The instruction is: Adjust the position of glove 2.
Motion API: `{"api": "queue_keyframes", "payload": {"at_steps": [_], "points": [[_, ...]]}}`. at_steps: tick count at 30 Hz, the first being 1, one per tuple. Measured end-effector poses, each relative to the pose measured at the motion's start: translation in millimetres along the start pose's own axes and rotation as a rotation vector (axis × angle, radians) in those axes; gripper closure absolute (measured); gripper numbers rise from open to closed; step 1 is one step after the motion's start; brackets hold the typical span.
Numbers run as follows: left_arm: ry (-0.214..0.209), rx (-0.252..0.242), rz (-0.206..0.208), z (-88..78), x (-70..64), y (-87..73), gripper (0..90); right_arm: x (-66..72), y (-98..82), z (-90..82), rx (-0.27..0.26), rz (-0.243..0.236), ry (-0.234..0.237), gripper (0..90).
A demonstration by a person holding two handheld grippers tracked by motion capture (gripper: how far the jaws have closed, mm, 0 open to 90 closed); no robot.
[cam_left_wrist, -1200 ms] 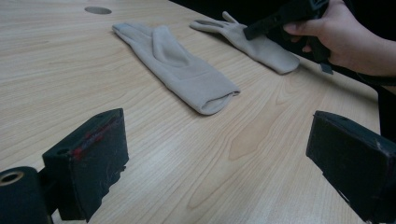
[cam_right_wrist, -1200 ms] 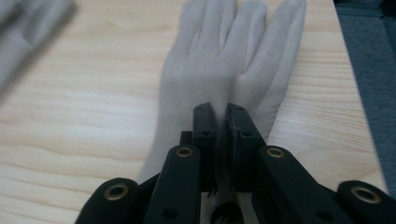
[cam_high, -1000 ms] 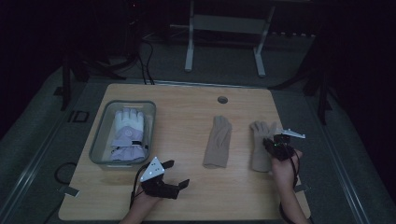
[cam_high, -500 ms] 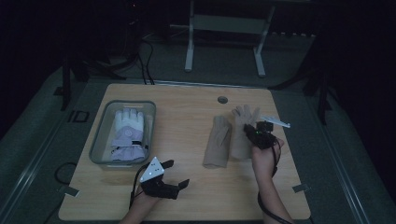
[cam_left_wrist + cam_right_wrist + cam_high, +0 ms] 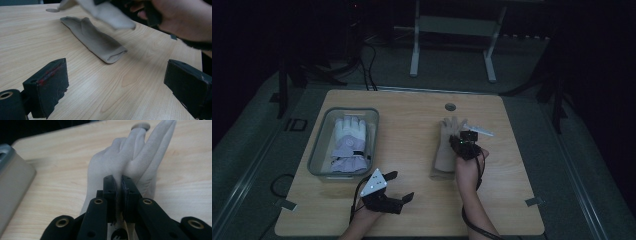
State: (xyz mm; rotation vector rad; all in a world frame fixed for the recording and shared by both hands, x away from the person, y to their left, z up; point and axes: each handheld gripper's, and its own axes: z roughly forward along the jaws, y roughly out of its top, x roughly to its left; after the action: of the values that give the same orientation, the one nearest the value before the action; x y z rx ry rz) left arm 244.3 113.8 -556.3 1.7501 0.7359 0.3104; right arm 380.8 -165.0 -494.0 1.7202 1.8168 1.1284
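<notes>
R gripper (image 5: 466, 141) has its jaws clamped tight on a beige glove (image 5: 130, 162), pinching fabric near the palm; glove's fingers point toward the table's far edge, cuff toward the near edge, so its long axis runs near-to-far; held just above the wood, right of centre (partly over the second glove in the high view). In the R gripper view the fingers fan up and away from the black jaws, tips near the round hole (image 5: 450, 107) by the far edge.

Second beige glove (image 5: 96, 40) lies flat on the table (image 5: 412, 210), same near-to-far axis, cuff end toward the near edge; it sits just beside/under the held one.

L gripper (image 5: 399, 187) rests low near the near edge, left of centre; jaws wide apart w/ nothing between them, bare wood showing in the gap in the L gripper view.

Count: 2 beige gloves, 1 white glove (image 5: 348, 142), 1 clear bin (image 5: 318, 150); the white glove lies in the bin at the table's left side, fingers toward the far edge; 2 grippers.
</notes>
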Motion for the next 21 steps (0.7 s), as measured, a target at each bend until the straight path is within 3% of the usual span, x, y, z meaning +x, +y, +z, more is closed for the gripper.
{"api": "queue_keyframes", "payload": {"at_steps": [7,12,16,21], "points": [[-0.013,0.013,-0.015,2.0,0.8,-1.4,5.8,-4.8,-21.1,21.0,0.059,0.019,-0.036,82.8],[-0.016,0.014,-0.022,3.2,0.9,-1.3,5.8,-1.3,-35.5,32.0,0.093,0.029,-0.023,77.3],[-0.016,0.012,-0.027,3.1,1.2,-1.4,5.8,0.5,-36.4,33.7,0.094,0.024,-0.015,69.5],[-0.020,0.014,-0.024,3.7,1.4,-1.1,5.8,-1.0,-37.7,32.5,0.096,0.006,0.025,50.0]]}}
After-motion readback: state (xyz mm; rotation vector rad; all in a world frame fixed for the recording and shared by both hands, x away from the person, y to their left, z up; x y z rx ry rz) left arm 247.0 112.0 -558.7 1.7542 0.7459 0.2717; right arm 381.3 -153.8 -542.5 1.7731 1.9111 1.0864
